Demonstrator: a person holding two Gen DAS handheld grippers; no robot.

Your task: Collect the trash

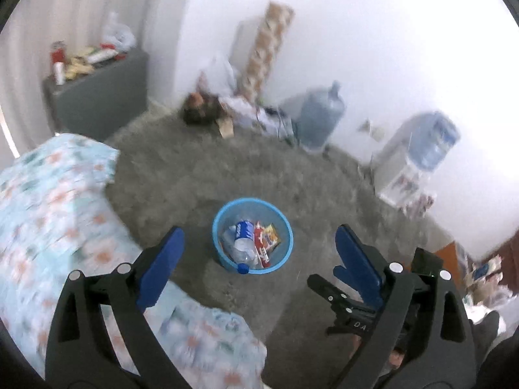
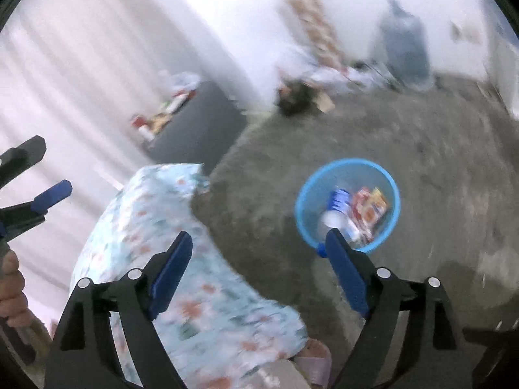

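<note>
A round blue bin (image 1: 218, 223) stands on the grey carpet, also visible in the right wrist view (image 2: 302, 201). Inside lie a clear plastic bottle (image 1: 241, 243) with a blue label and cap, a red wrapper (image 1: 261, 248) and a yellow packet (image 1: 271, 235). My left gripper (image 1: 259, 236) hangs high above the bin, open, with nothing between its blue pads. My right gripper (image 2: 258, 238) is also open and empty, above the bed's edge, with the bin past its right finger. The left gripper (image 2: 55, 163) shows at the left edge of the right wrist view, held by a hand (image 2: 11, 288).
A bed with a floral cover (image 1: 48, 210) fills the left. A grey cabinet (image 1: 97, 97) with clutter on top stands by the curtain. A large water jug (image 1: 319, 116), a water dispenser (image 1: 421, 149) and piled items (image 1: 201, 110) line the far wall. A slippered foot (image 2: 314, 356) is below.
</note>
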